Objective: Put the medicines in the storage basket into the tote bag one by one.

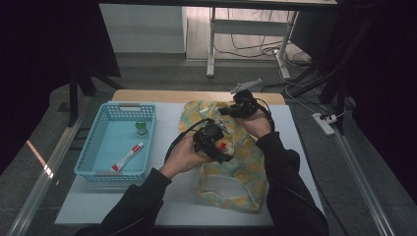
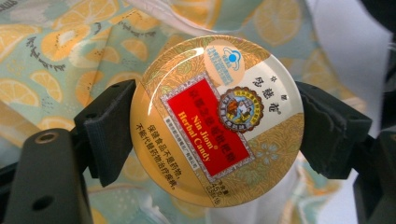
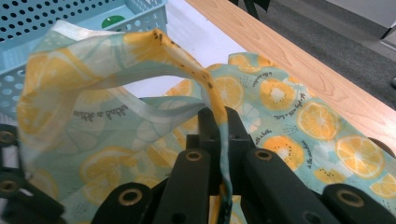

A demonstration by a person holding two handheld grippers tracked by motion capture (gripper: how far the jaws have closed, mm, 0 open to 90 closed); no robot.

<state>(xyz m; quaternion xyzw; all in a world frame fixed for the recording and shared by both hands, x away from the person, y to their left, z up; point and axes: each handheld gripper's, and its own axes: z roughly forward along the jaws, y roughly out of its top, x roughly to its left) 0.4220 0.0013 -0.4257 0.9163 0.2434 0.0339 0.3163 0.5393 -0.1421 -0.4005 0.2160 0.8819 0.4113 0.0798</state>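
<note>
A round gold candy tin (image 2: 217,119) with a red label sits crosswise between the jaws of my left gripper (image 2: 217,126), which is shut on its rim. In the high view that left gripper (image 1: 215,142) hovers over the lemon-print cloth bag (image 1: 236,167) lying on the white mat, the tin (image 1: 222,146) showing as a small red spot. My right gripper (image 1: 239,109) is at the bag's far end, shut on the bag's edge. In the right gripper view the pinched fabric (image 3: 205,88) rises as a lifted fold from the right gripper (image 3: 219,121).
A light blue basket (image 1: 93,147) stands left of the bag, holding a small green-capped bottle (image 1: 141,127) and a red and white tube (image 1: 128,156). The basket wall (image 3: 70,18) appears behind the fabric. A wooden table edge (image 3: 299,65) runs along the far side.
</note>
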